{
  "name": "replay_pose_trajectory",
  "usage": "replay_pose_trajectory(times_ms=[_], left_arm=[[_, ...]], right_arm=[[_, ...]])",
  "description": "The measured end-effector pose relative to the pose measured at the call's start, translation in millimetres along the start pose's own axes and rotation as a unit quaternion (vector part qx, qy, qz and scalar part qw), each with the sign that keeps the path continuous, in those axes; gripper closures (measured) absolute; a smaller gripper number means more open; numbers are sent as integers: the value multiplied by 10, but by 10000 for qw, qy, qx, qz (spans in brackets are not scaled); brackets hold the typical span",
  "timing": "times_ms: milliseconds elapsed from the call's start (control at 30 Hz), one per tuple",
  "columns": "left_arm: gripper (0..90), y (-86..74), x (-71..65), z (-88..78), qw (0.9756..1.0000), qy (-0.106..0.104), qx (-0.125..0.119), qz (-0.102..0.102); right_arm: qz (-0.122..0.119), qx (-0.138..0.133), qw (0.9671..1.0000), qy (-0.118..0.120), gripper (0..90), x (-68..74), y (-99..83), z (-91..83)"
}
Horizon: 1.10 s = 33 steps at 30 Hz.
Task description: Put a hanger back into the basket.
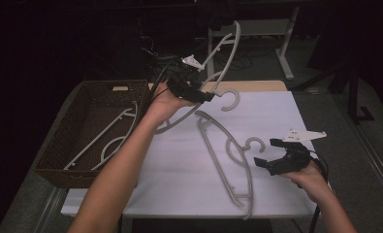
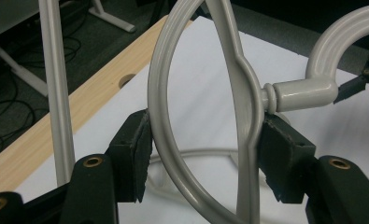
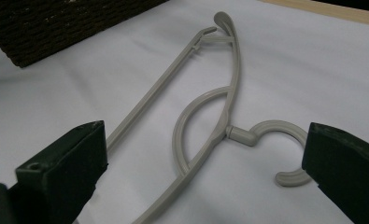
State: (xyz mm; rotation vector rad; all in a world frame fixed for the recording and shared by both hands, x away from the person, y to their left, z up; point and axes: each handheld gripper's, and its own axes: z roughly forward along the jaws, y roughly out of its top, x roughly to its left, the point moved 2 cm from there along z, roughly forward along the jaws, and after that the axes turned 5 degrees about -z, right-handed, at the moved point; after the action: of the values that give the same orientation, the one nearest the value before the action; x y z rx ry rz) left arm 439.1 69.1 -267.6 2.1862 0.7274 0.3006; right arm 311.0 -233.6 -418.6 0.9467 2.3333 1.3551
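Held a grey plastic hanger (image 1: 217, 73) up off the table in the left gripper (image 1: 199, 94), clamped across the arched brace at its neck. From the high view, saw it tilted above the white sheet (image 1: 179, 165), hook (image 1: 230, 99) out to the right. Closer in, through the left gripper view, made out both pads (image 2: 134, 156) pressing on the brace's two sides (image 2: 247, 140).

Kept the right gripper (image 1: 269, 153) wide apart, gripping nothing, just beside the hook of a second hanger (image 1: 228, 160) lying flat on the sheet. Through the right gripper view, saw that hook (image 3: 275, 135) near one jaw.

Spotted a third hanger (image 1: 104, 141) inside the wicker basket (image 1: 58, 165) from the high view alone.
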Motion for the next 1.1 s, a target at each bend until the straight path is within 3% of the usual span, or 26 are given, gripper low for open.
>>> replay_pose_trajectory(times_ms=[233,467,500,533,567,600,667,733,933,1100], left_arm=[[406,-34,203,-391,9998,164,91,-86],[406,-247,466,-807,9985,453,250,-195],[406,-247,466,-807,9985,453,250,-195],[406,-339,540,-924,9981,503,275,-223],[406,-339,540,-924,9981,503,275,-223],[406,-488,645,-1076,9974,577,286,-318],[406,-589,707,-1157,9969,618,315,-362],[406,-640,735,-1193,9967,636,318,-388],[406,-999,926,-1397,9950,717,397,-571],[406,-1265,1065,-1491,9931,764,585,-676]], right_arm=[[18,-4,10000,-7,0,-2,4,-1],[24,21,10000,-8,0,5,3,11],[24,21,10000,-8,0,5,3,11],[25,30,10000,-6,0,5,3,13],[25,30,10000,-6,0,5,3,13],[15,35,10000,-12,0,6,5,29],[13,48,10000,-8,0,10,9,38],[5,59,10000,-8,0,16,13,46],[7,77,10000,-13,0,17,14,58],[10,87,10000,-30,0,8,8,64]])
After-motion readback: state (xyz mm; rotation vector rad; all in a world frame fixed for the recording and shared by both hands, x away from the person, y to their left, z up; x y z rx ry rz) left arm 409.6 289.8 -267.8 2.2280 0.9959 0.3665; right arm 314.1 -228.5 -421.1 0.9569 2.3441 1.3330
